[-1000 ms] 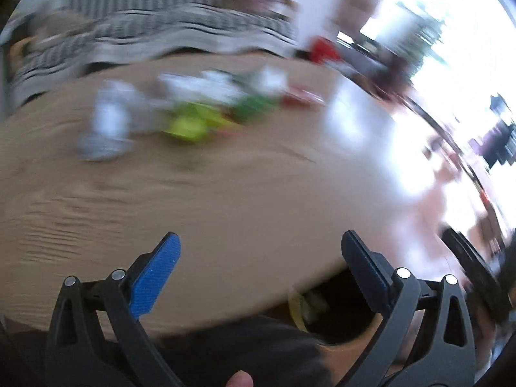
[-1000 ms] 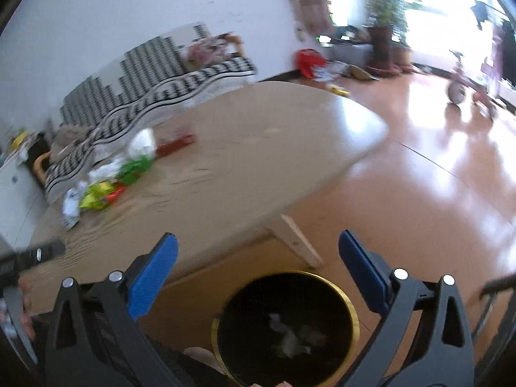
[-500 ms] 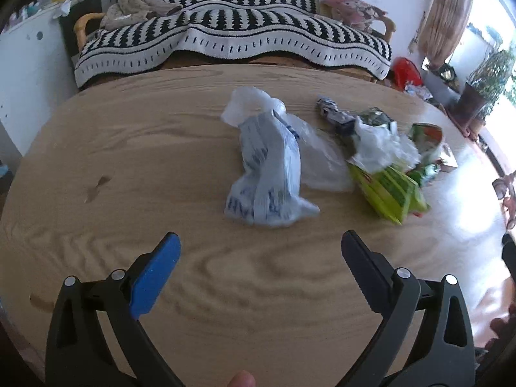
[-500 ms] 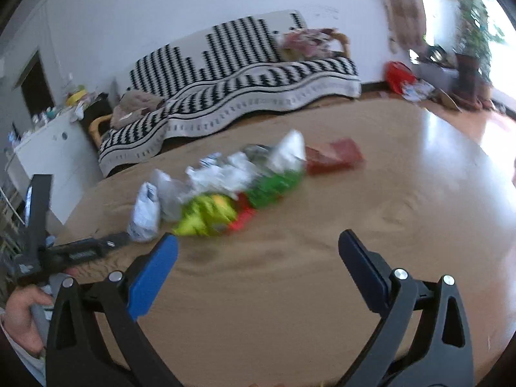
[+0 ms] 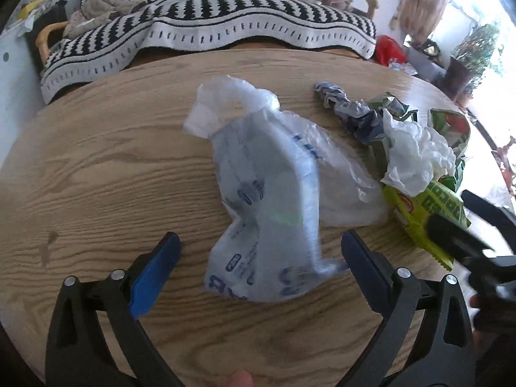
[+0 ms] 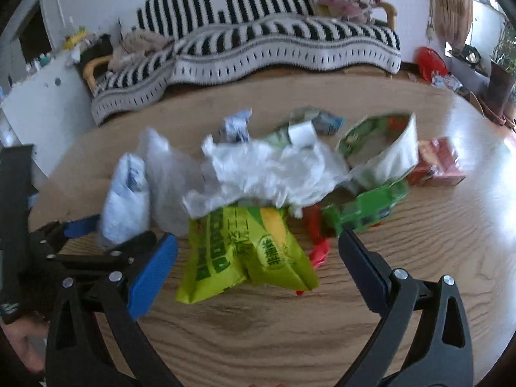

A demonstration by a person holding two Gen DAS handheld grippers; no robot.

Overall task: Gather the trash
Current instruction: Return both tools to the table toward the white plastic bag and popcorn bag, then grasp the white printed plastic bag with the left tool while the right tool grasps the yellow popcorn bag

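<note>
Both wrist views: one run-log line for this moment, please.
left gripper: open, at white-blue bag | right gripper: open, at yellow-green packet | nothing held

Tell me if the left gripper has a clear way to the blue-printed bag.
Probably yes. The left gripper is open, and the blue-printed bag lies on the table straight ahead, its near end already between the fingers. Nothing lies across it there.

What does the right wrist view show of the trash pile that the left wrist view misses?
Only the right wrist view shows the red carton at the pile's far right and a red wrapper beside the yellow-green packet. Only the left wrist view shows the printing on the clear printed bag between the open left gripper fingers. Both share that bag, the packet, the white crumpled plastic and the wooden table.
</note>
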